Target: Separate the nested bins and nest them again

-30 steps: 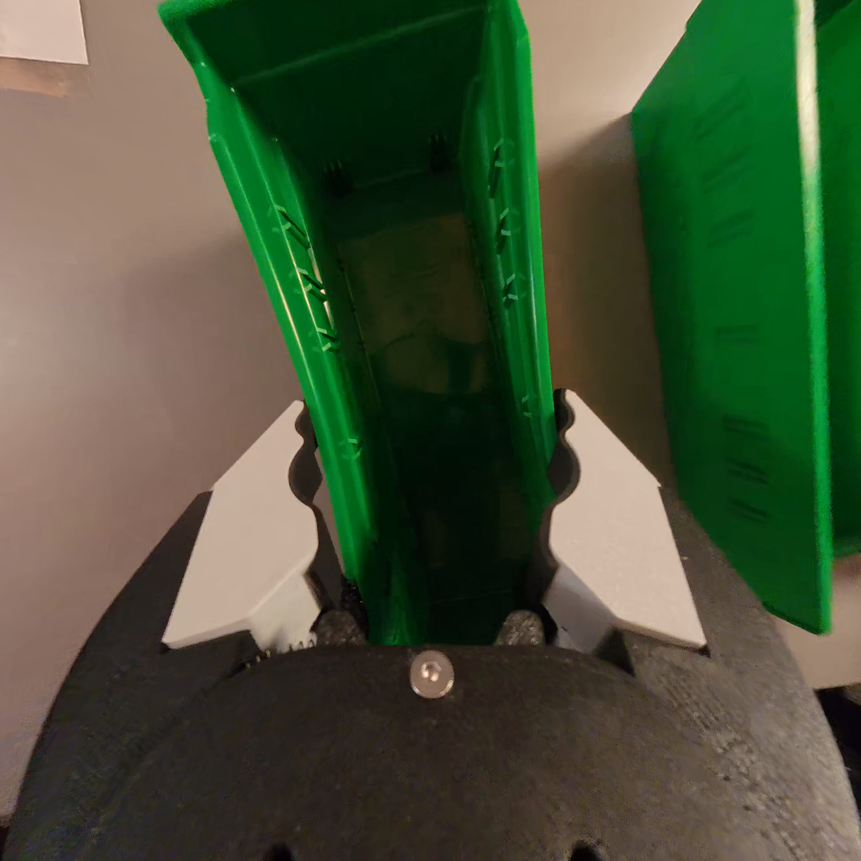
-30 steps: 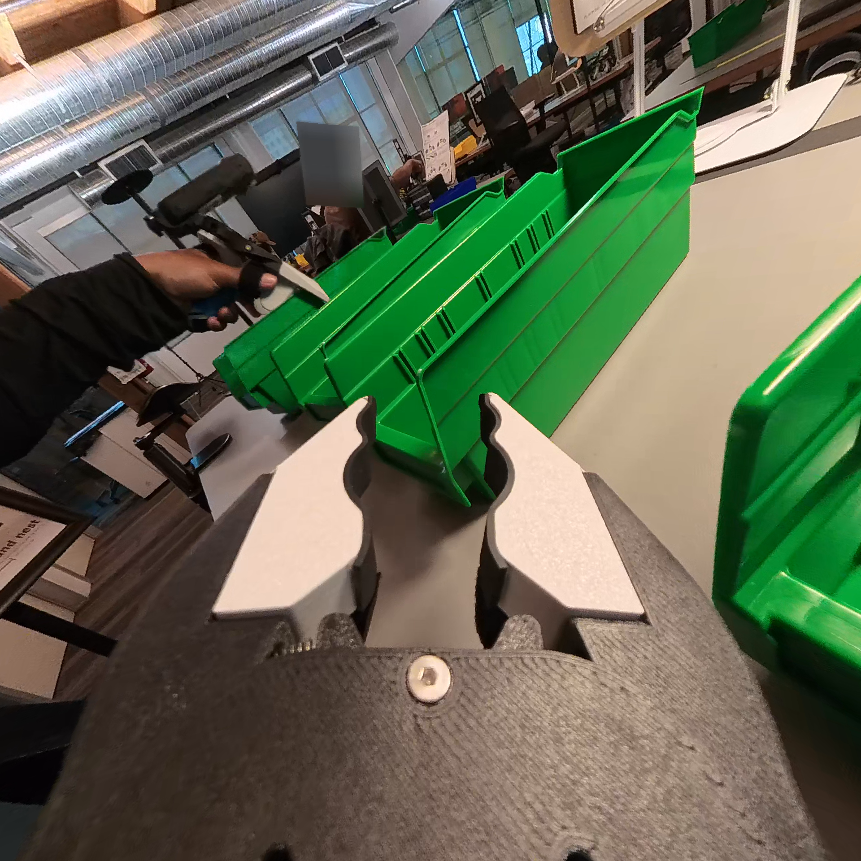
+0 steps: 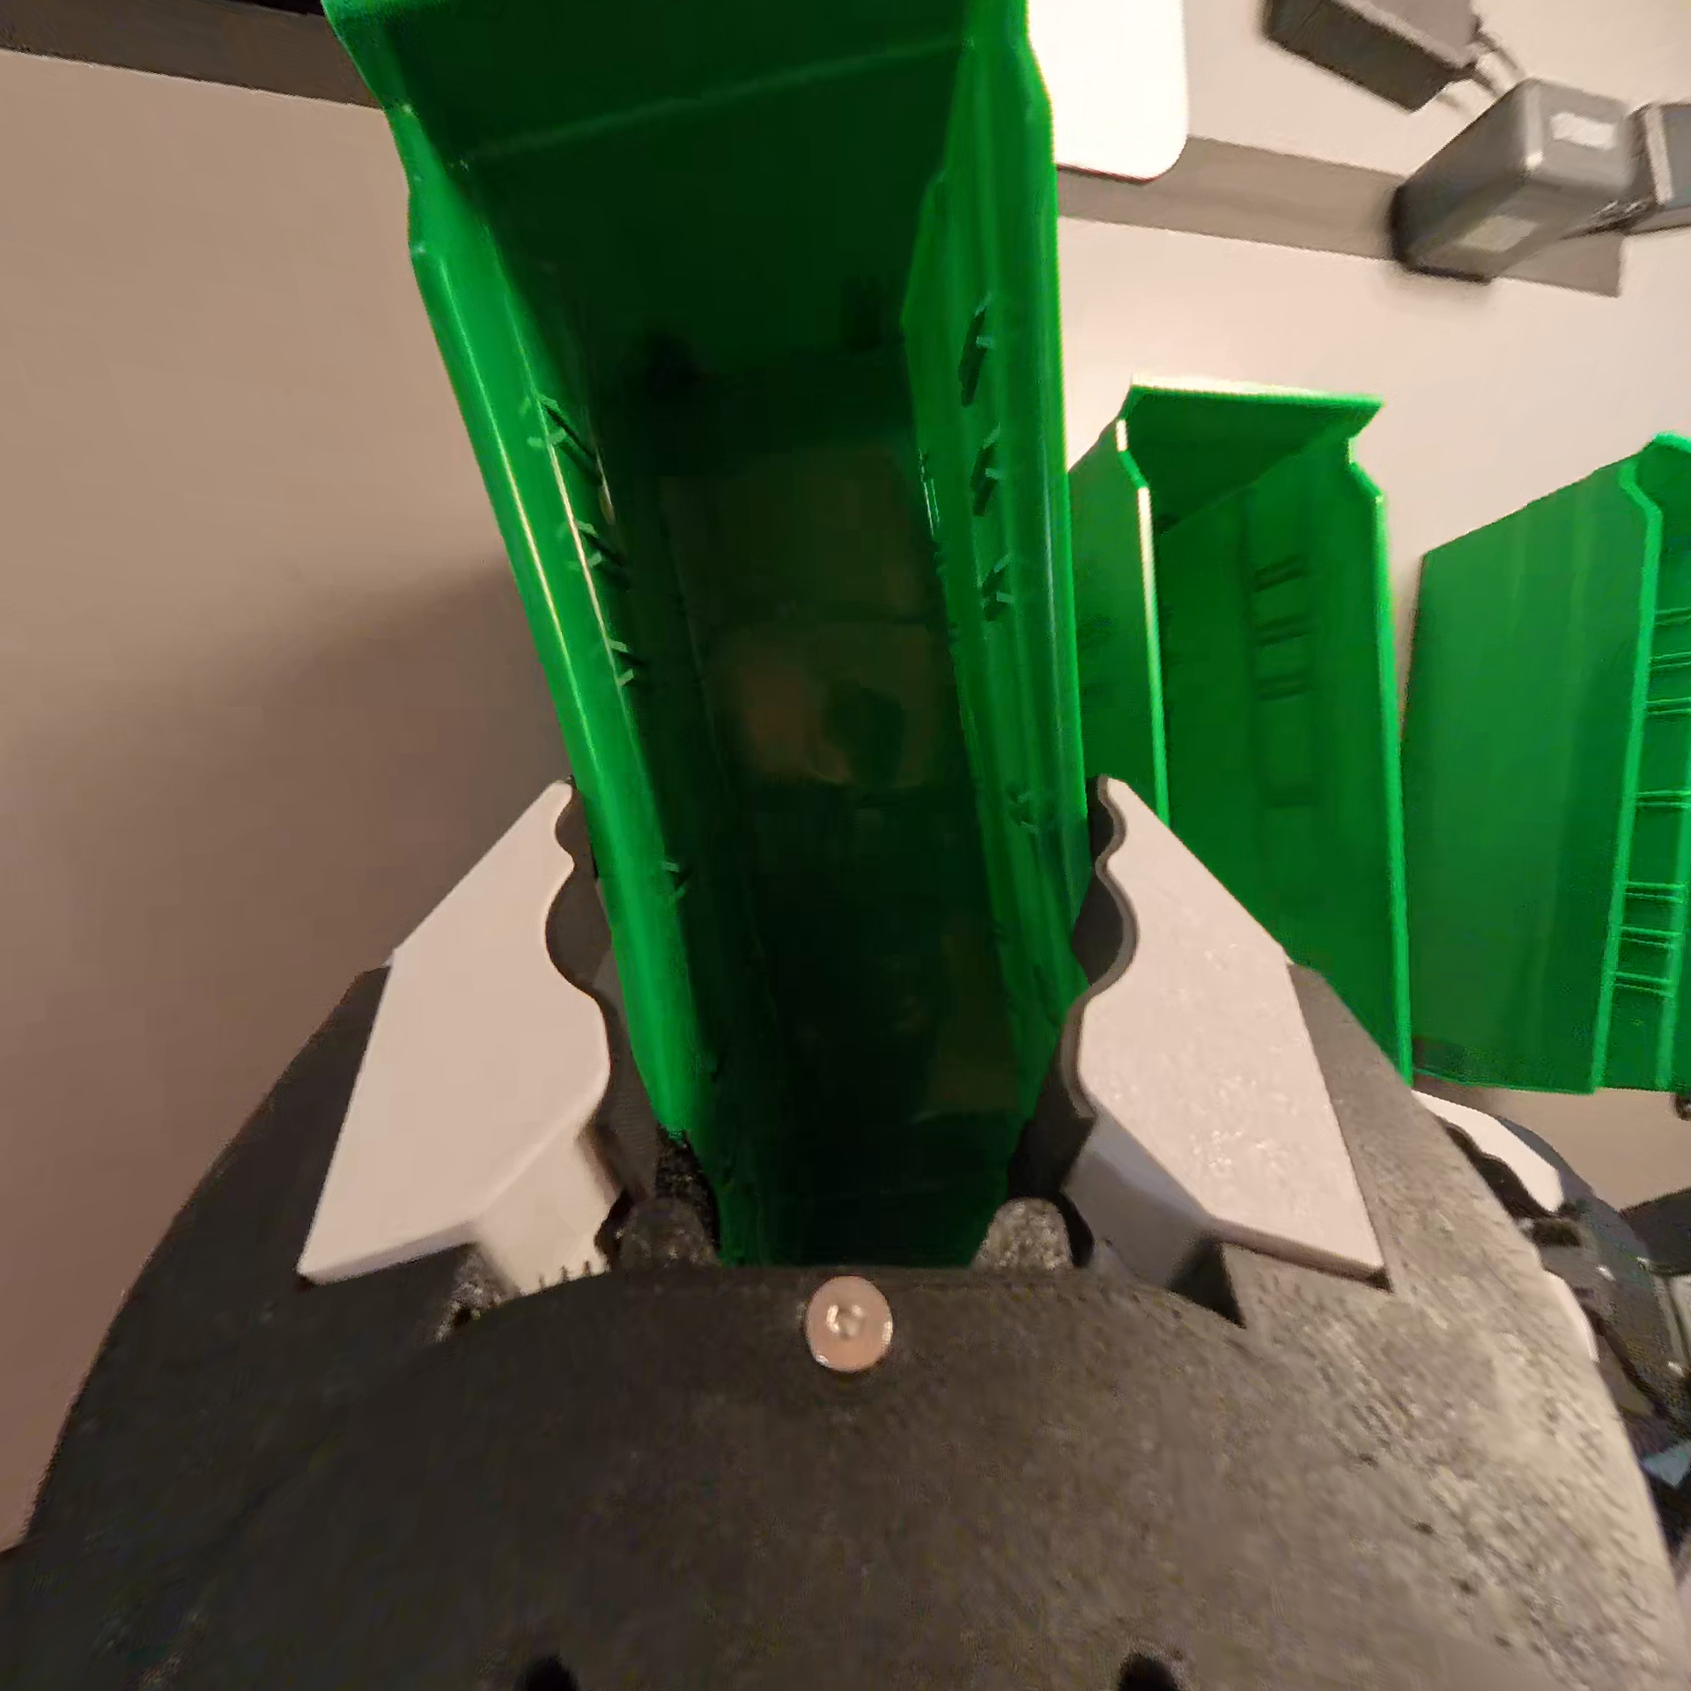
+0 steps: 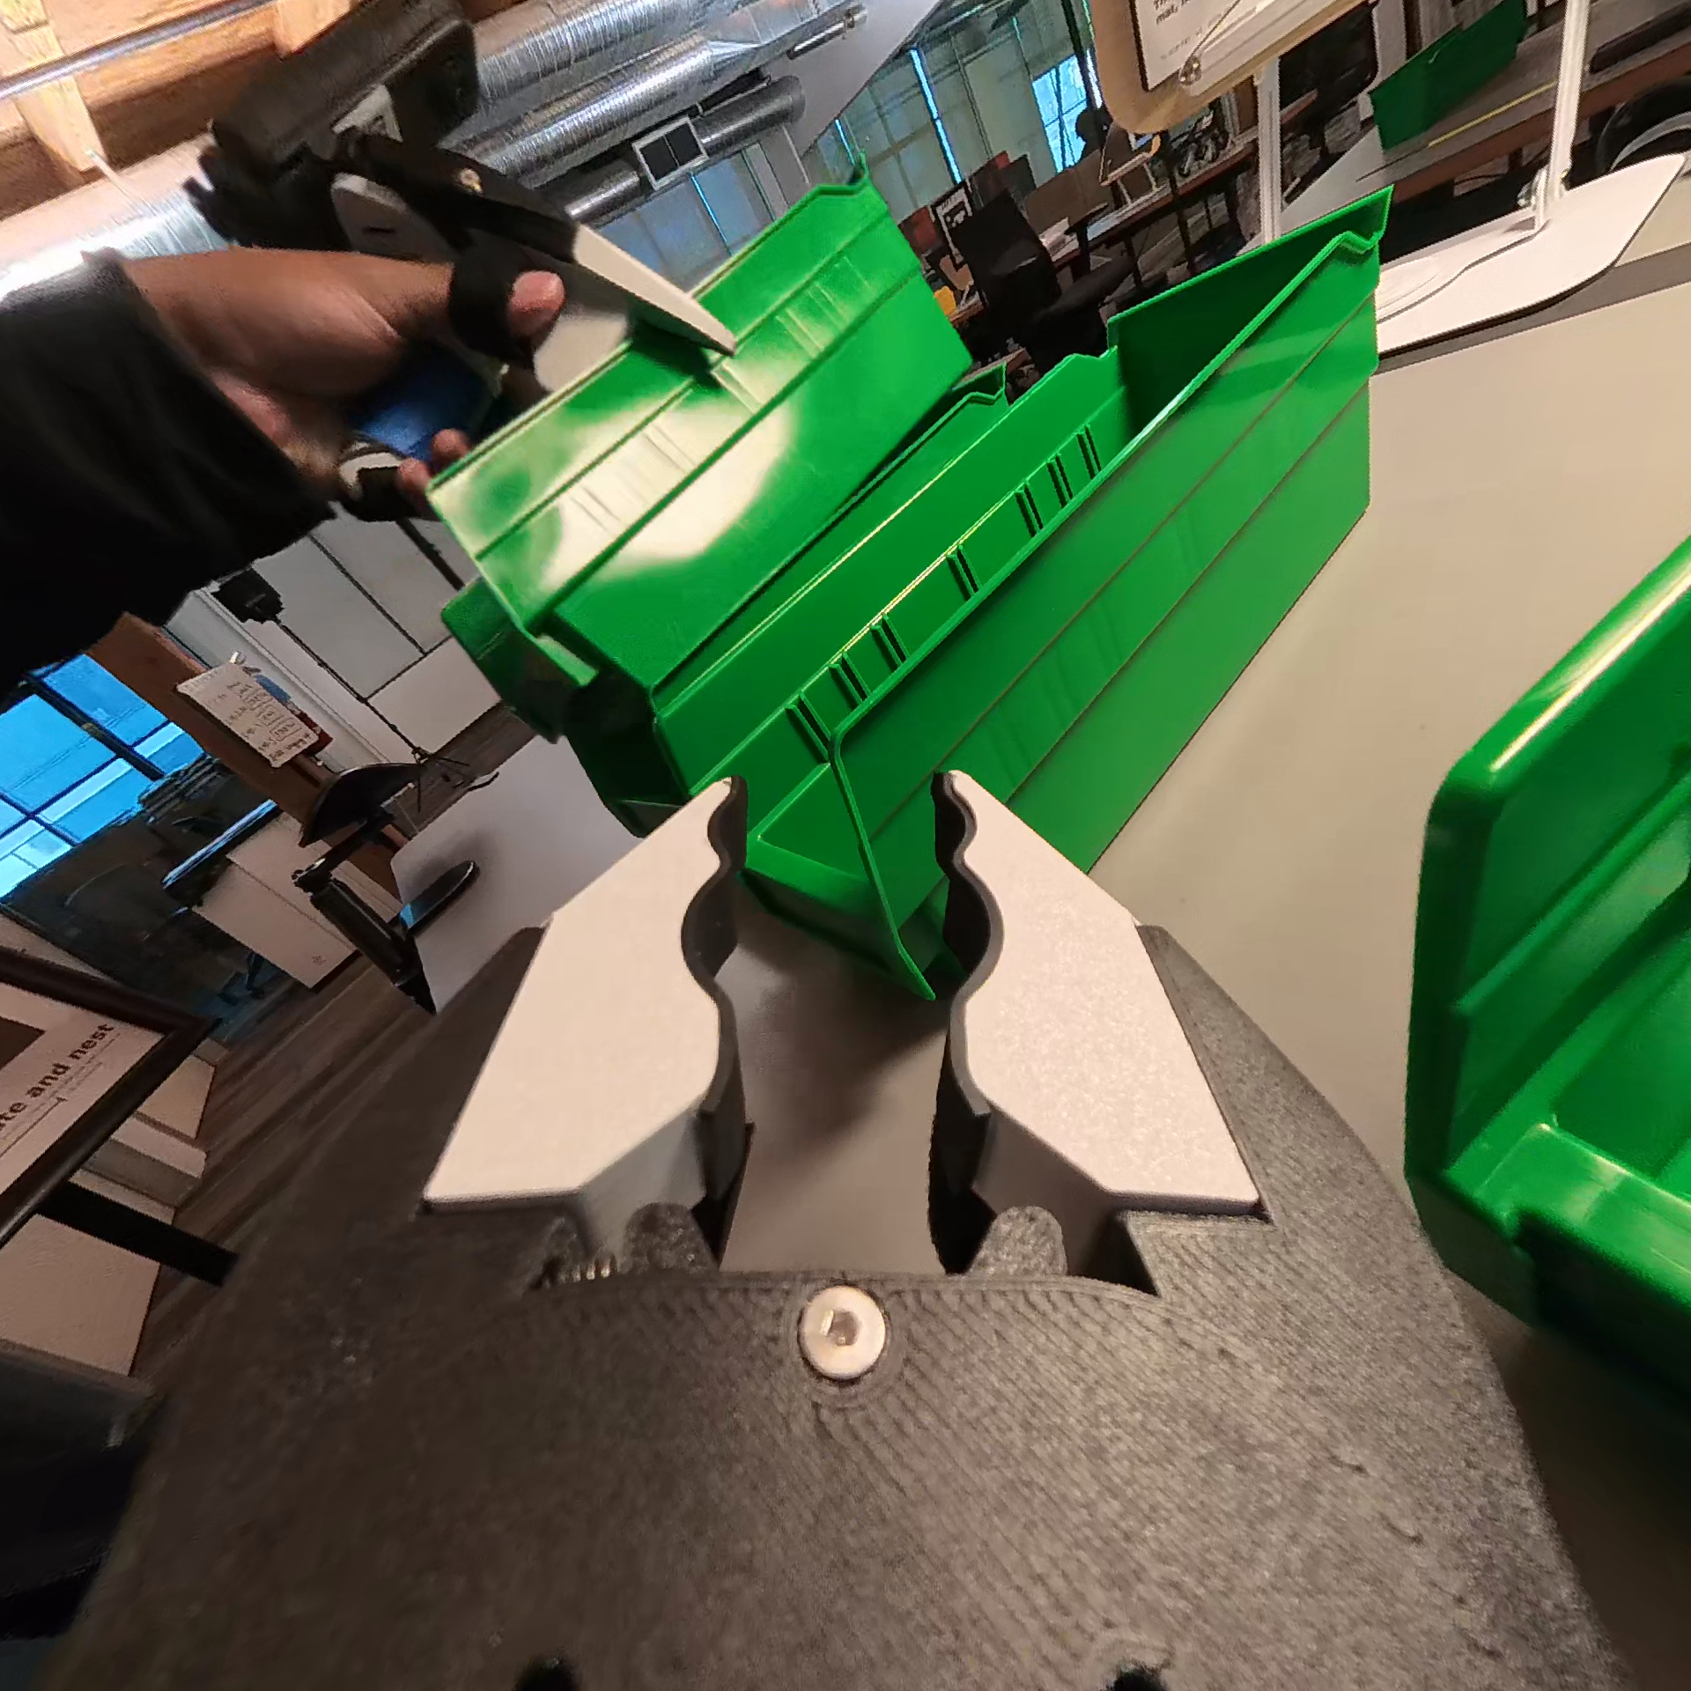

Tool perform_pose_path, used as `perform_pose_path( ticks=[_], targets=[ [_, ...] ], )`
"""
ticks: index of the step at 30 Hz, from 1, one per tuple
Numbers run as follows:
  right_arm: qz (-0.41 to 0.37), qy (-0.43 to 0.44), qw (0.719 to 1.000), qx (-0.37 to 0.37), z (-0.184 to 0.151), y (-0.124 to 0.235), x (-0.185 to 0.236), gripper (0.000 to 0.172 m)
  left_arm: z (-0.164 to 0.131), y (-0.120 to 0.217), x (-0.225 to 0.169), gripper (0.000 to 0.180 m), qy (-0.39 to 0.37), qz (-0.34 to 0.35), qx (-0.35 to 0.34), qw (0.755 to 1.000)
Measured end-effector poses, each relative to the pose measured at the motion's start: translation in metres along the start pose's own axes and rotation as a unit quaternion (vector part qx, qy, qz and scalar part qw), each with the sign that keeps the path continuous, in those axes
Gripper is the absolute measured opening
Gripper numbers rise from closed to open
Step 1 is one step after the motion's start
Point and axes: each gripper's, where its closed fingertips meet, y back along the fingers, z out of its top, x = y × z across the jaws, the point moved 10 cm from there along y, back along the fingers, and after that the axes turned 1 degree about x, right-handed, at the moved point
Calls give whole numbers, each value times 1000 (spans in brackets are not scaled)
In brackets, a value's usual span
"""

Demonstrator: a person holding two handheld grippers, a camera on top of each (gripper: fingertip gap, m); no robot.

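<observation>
Two views are showing us this moment.

From the left wrist view, we are seeing the left gripper [image 3: 837, 878] clamped wide across the end of one long green bin [image 3: 732, 457], a pad pressing on each side wall. The bin's long axis is running straight ahead, away from the jaws, with its open inside facing the camera. More green bins [image 3: 1263, 732] are lying to the right on the pale table [image 3: 229, 549], well apart from the held one. We are reading no brand or label on the bin; dark boxes at top right bear marks too blurred to make out.

From the right wrist view, we are looking along the right gripper [image 4: 837, 888], whose jaws are standing part-open around the near corner of the lower bin [image 4: 1098, 659] on the table. Its right finger [image 4: 1034, 961] is looking close against the bin's thin end rim, yet we cannot tell whether both pads are pressing. The held bin [image 4: 695, 476] is riding tilted above the lower one, its far end still inside the stack, carried by the left gripper [image 4: 640, 311] in the person's hand [image 4: 302, 329]. Another green bin [image 4: 1556, 961] is sitting off to the right. We are judging that the coming move turns on pulling along that long axis, with the left hand doing it. A framed sign and a board are bearing writing.
</observation>
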Motion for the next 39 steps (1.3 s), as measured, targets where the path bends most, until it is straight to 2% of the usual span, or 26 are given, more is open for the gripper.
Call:
perform_pose_path(
  ticks=[8, 15, 20, 24, 30, 34, 39],
  targets=[
    [9, -3, 1000, -4, 0, 1, 0, 40, -3, -31, -13, 110, -36, 62, 16, 997],
    [10, -3, 1000, 0, 0, 0, 0, 40, -6, -42, -18, 113, -43, 74, -2, 996],
    [10, -1, 1000, 3, 0, 0, 1, 40, -12, -48, -20, 124, -63, 79, -22, 995],
    [11, 0, 1000, 1, 0, 1, 1, 40, -17, -44, -23, 126, -81, 52, -36, 995],
    [11, -1, 1000, 2, 0, 0, 1, 40, -23, 2, -26, 126, -132, -36, -97, 986],
    [5, 2, 1000, 7, -1, -1, 1, 41, -40, 29, 3, 124, -173, -74, -155, 970],
    [-3, 7, 1000, 14, -2, -2, 2, 45, -78, 48, 56, 124, -146, -160, -230, 949]
  ],
)
